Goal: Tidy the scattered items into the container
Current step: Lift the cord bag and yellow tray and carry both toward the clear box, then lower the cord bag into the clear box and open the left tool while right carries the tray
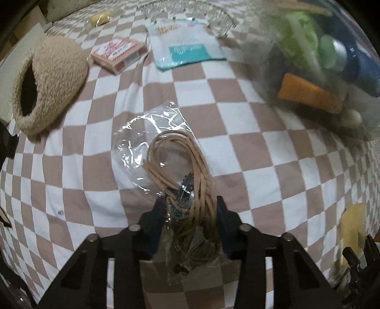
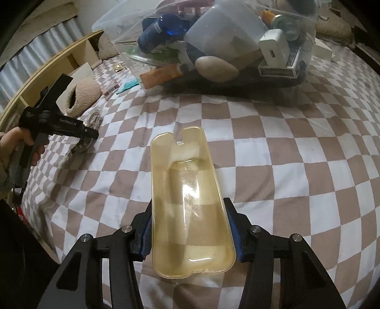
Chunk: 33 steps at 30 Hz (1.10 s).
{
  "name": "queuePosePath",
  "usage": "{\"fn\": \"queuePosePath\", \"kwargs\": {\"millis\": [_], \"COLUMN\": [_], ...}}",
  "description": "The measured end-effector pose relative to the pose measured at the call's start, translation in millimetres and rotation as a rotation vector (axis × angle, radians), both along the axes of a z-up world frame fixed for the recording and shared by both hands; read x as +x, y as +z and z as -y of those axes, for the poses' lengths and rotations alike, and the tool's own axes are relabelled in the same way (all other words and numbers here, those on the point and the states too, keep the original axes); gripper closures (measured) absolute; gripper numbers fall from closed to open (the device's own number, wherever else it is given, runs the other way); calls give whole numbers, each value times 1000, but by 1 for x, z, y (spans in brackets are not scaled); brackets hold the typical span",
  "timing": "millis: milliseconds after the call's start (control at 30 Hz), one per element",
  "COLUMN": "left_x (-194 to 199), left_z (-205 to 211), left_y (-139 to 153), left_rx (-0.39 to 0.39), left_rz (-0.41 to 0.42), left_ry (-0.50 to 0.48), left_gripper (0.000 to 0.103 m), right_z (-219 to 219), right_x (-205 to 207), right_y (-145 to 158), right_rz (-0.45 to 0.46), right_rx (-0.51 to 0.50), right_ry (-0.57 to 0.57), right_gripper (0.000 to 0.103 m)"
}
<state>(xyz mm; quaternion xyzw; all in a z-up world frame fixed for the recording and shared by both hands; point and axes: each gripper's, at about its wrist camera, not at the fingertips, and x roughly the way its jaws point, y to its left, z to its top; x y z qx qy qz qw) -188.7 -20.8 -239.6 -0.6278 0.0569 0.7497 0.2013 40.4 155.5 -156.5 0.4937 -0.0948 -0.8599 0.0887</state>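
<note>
My left gripper (image 1: pixel 190 202) is shut on a clear plastic bag of tan cord (image 1: pixel 175 161), held just above the checkered bedspread. My right gripper (image 2: pixel 190 211) is shut on a yellowed clear phone case (image 2: pixel 190 190), held over the bed. The clear plastic container (image 2: pixel 213 47), full of items, sits at the far side in the right wrist view and at the upper right in the left wrist view (image 1: pixel 320 66). The left gripper also shows at the left of the right wrist view (image 2: pixel 59 123), with the bag hanging under it.
On the bed lie a fluffy beige slipper (image 1: pixel 47 83), a red card box (image 1: pixel 118 53), a teal-labelled packet (image 1: pixel 185 47), a yellow item (image 1: pixel 99 17) and a wire rack (image 1: pixel 190 12). A wooden shelf (image 2: pixel 47 71) runs along the bed's left.
</note>
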Motion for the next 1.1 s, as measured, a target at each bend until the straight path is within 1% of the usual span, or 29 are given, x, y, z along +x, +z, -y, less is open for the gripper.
{"fn": "queuePosePath", "kwargs": {"millis": [67, 167, 367, 433, 500, 600, 700, 800, 867, 933, 1033, 1100], "left_x": [0, 0, 1, 18, 11, -2, 2, 1, 8, 7, 4, 0], "left_z": [1, 2, 7, 8, -4, -17, -17, -19, -21, -28, -40, -46], "left_y": [4, 15, 49, 61, 82, 97, 120, 138, 154, 165, 182, 191], "left_rx": [22, 60, 144, 178, 203, 245, 256, 275, 274, 274, 299, 324], "left_rz": [-7, -25, -110, -133, -163, -201, -261, -308, -348, -380, -408, -426], "left_ry": [-6, -3, 12, 22, 29, 40, 34, 22, 1, -18, -31, -36], "left_gripper": [68, 68, 68, 68, 68, 68, 68, 68, 68, 68, 68, 68], "right_z": [-2, -9, -33, -42, -50, -66, -80, -90, -92, -93, -92, -91], "right_x": [2, 1, 5, 10, 14, 19, 21, 21, 18, 14, 6, 3], "right_y": [3, 8, 21, 29, 38, 52, 67, 83, 92, 102, 107, 108], "right_rz": [-11, -30, -69, -91, -113, -142, -178, -218, -236, -257, -261, -255], "right_rx": [-6, -58, -124, -141, -159, -220, -275, -303, -305, -305, -292, -266], "right_ry": [-22, -58, -142, -167, -189, -218, -245, -259, -260, -255, -235, -230], "right_gripper": [52, 52, 52, 52, 52, 52, 52, 52, 52, 52, 60, 60]}}
